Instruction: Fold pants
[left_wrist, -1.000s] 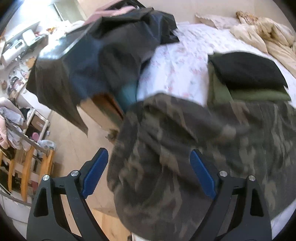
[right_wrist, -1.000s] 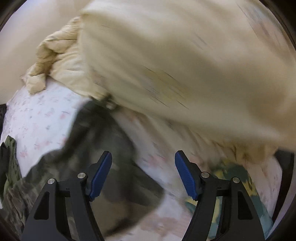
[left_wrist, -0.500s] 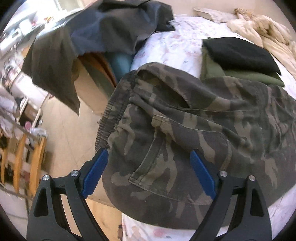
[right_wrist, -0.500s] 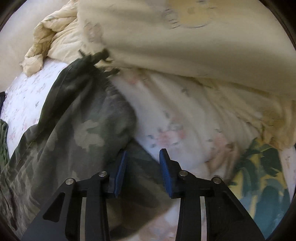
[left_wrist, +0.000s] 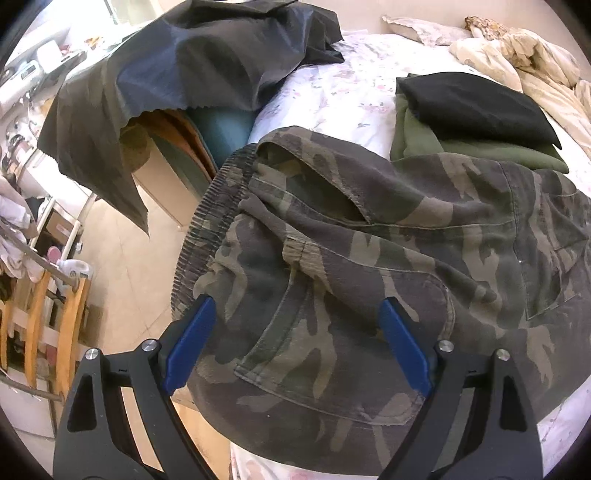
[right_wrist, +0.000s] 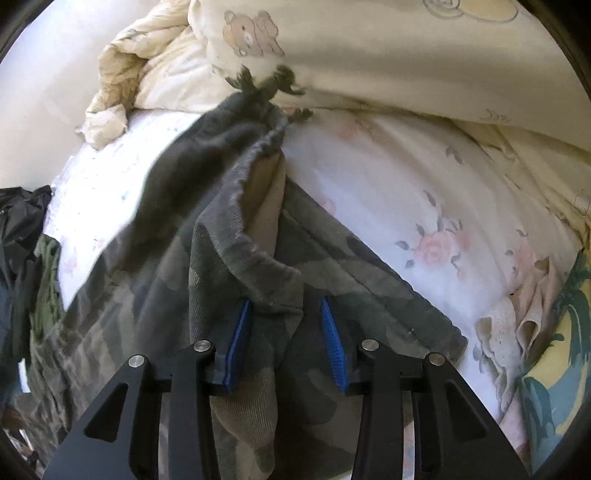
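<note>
While the camouflage pants lay spread across the bed, their ribbed waistband hung just over the bed's near edge, above the pale tiled floor. The left hand-held gripper stood wide, its blue pads on either side of a back pocket, gripping nothing. The right hand-held gripper was narrowed around a fold of a pants leg, cloth filling the gap, though whether the pads pinched it I cannot tell. A floral sheet covered the bed, with a cream quilt bunched at its far edge. Folded black and olive garments sat beside the pants. Dark fabric draped furniture off the bed's corner.
</note>
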